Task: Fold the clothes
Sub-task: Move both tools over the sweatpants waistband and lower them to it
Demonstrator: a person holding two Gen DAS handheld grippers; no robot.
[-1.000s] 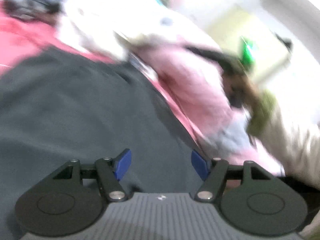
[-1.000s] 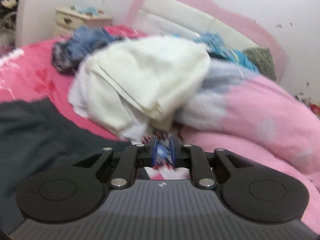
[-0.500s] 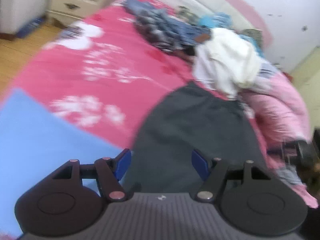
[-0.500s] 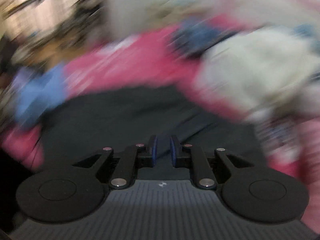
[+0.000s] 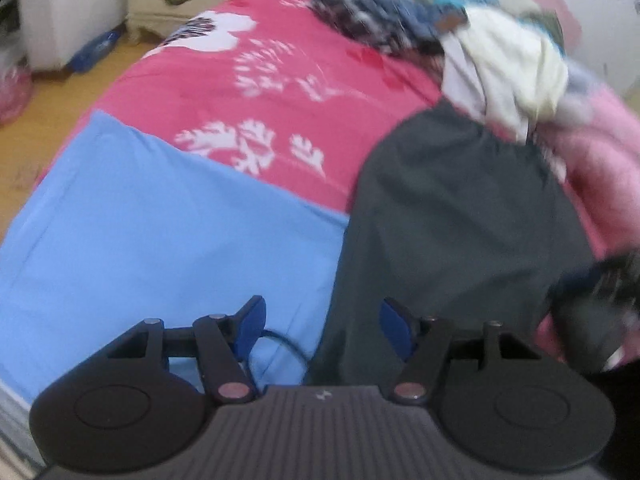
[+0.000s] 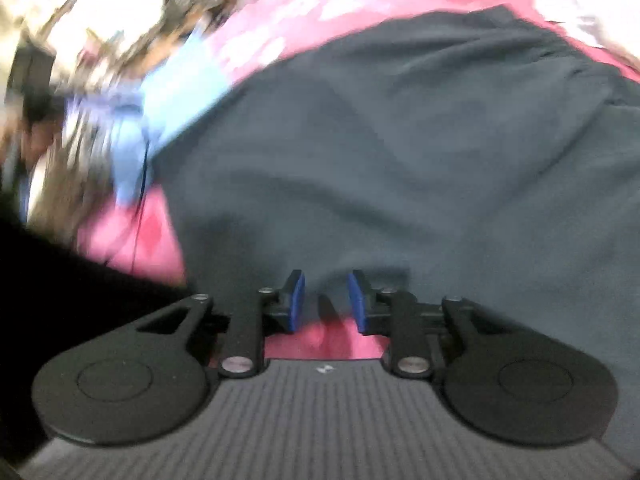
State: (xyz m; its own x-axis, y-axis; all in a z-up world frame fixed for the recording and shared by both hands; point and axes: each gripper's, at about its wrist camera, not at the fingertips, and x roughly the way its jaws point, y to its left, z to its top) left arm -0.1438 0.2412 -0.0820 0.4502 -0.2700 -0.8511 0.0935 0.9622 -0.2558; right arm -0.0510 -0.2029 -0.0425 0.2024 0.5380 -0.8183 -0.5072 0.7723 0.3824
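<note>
Dark garment (image 5: 452,216) beside blue sheet (image 5: 160,220)

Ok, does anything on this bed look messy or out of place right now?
Yes. A heap of unfolded clothes is bunched at the far end of the bed, with a cream garment crumpled on top. The dark grey garment lies spread but wrinkled across the red floral bedspread. Nothing looks spilled or damaged.
</note>
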